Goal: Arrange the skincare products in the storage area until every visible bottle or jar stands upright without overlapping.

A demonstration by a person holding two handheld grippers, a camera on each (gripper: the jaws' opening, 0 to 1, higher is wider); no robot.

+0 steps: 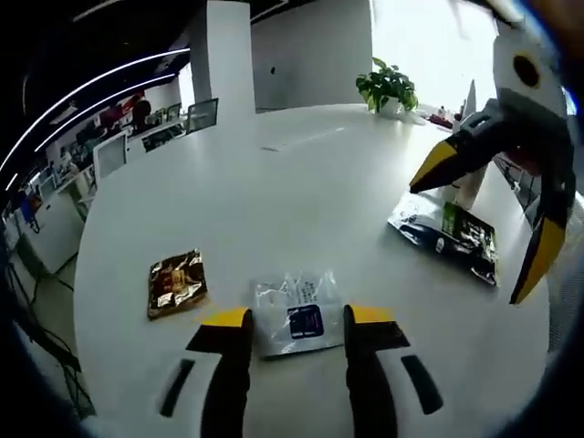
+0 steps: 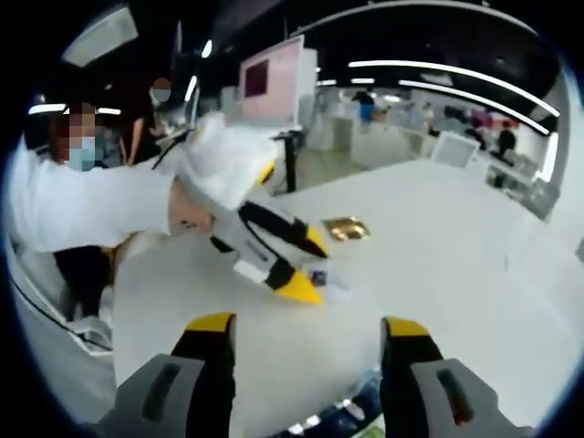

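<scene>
Hovering low over the white table (image 1: 301, 173), my left gripper (image 1: 297, 319) has its jaws wide apart, and a clear sachet (image 1: 297, 315) with a dark blue label lies flat between the yellow tips, not yet touched as far as I can judge. To its left a gold sachet (image 1: 176, 283) lies flat too, apart from it. On the far right a dark pouch (image 1: 452, 235) with a green patch rests near the table edge, and my right gripper (image 1: 497, 210) hangs above it with its jaws spread wide and nothing in them. A small white carton (image 1: 470, 178) seems to stand behind that gripper, but it is partly hidden, so I am not sure. In the right gripper view my left gripper (image 2: 297, 265) points down at the clear sachet beside the gold one (image 2: 347, 228).

I judge the step is only the approach to the first pick. Next I must lower the left jaws around the clear sachet and close gently, because such thin film slips easily.
</scene>
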